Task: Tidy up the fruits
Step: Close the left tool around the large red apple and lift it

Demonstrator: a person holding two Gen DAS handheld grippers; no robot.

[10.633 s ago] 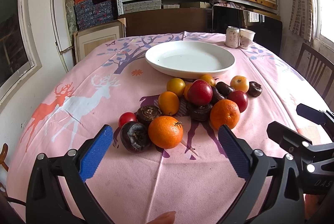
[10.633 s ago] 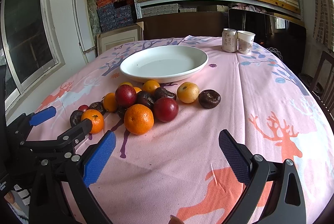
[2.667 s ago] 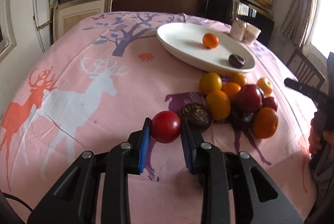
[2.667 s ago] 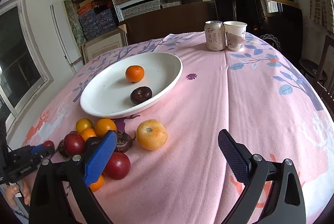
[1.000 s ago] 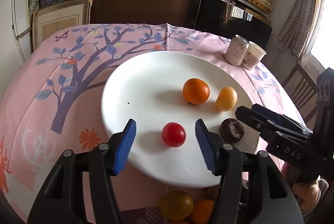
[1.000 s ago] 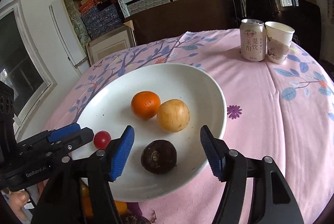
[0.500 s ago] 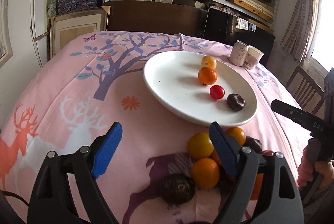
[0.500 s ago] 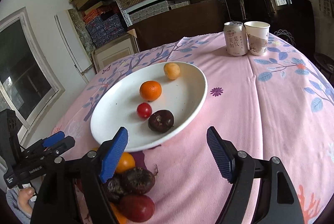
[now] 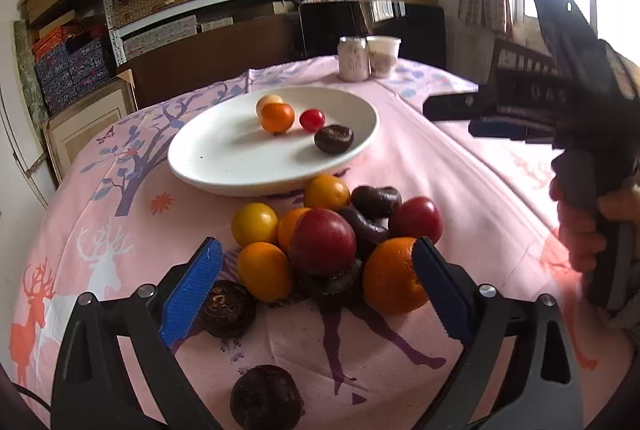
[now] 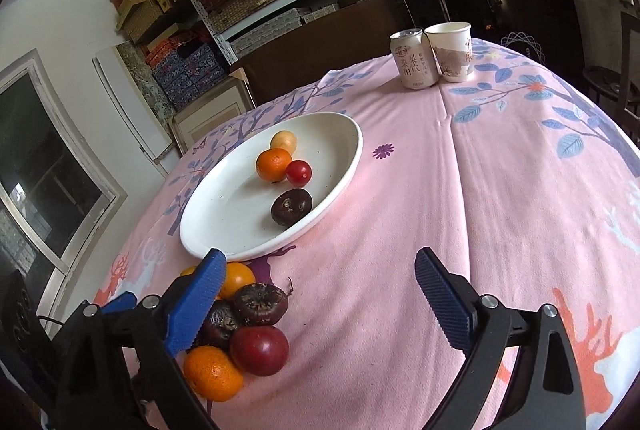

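A white plate (image 9: 224, 165) (image 10: 208, 230) holds an orange (image 9: 277, 117), a small yellow fruit (image 10: 283, 141), a small red fruit (image 9: 312, 120) (image 10: 299, 172) and a dark fruit (image 9: 333, 139) (image 10: 291, 206). In front of it lies a pile with a red plum (image 9: 322, 242) (image 10: 259, 350), oranges (image 9: 390, 280) and dark fruits. My left gripper (image 9: 316, 250) hovers over the pile; its jaws are opening and the pads touch nothing. My right gripper (image 10: 320, 258) stands beside the pile; its jaws are opening over bare cloth.
A drink can (image 10: 413, 59) and a paper cup (image 10: 450, 51) stand at the far side of the pink tablecloth (image 10: 500, 189). One dark fruit (image 9: 266, 398) lies apart, near me. Shelves of boxes line the back wall. A chair (image 9: 516, 57) stands at the right.
Both grippers have drawn back from the plate to the fruit pile, their jaws spreading wider. The small red fruit and the yellow fruit stay on the plate.
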